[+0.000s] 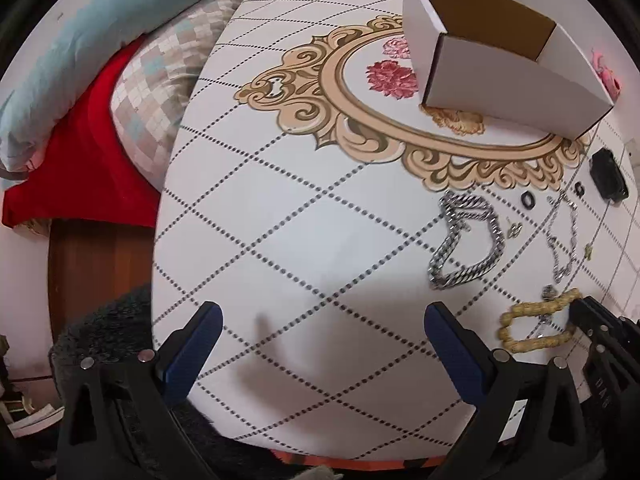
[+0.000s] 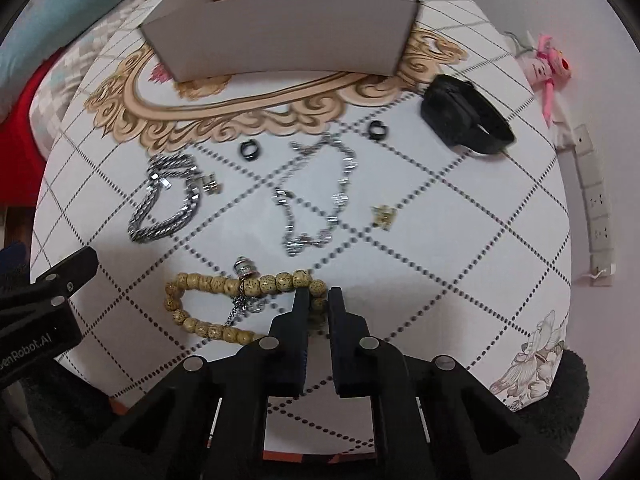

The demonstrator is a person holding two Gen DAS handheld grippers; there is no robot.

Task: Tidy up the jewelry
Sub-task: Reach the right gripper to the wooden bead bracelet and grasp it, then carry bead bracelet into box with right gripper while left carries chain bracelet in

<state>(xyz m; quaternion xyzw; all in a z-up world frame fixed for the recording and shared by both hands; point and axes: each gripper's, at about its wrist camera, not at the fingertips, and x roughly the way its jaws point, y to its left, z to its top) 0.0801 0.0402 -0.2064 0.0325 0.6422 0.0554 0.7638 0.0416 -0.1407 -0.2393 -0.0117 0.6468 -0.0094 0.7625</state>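
Note:
A tan wooden bead bracelet (image 2: 224, 300) lies on the white table (image 2: 460, 240), also in the left wrist view (image 1: 536, 322). My right gripper (image 2: 319, 300) is shut on the bracelet's right end, beads between the fingertips. A thick silver chain (image 2: 168, 204), a thin silver chain (image 2: 316, 200), two black rings (image 2: 250, 149) (image 2: 378, 129), a small silver earring (image 2: 212, 186), a gold charm (image 2: 384, 216) and a black wristband (image 2: 464, 114) lie beyond. An open white cardboard box (image 2: 280, 44) stands at the back. My left gripper (image 1: 320, 324) is open and empty over bare table.
Pillows (image 1: 100, 40) and red cloth (image 1: 88, 152) lie left of the table. A pink plush toy (image 2: 548, 68) hangs on the wall at right, above a power strip (image 2: 596, 200). Dark furry fabric (image 1: 104, 320) sits at the table's near edge.

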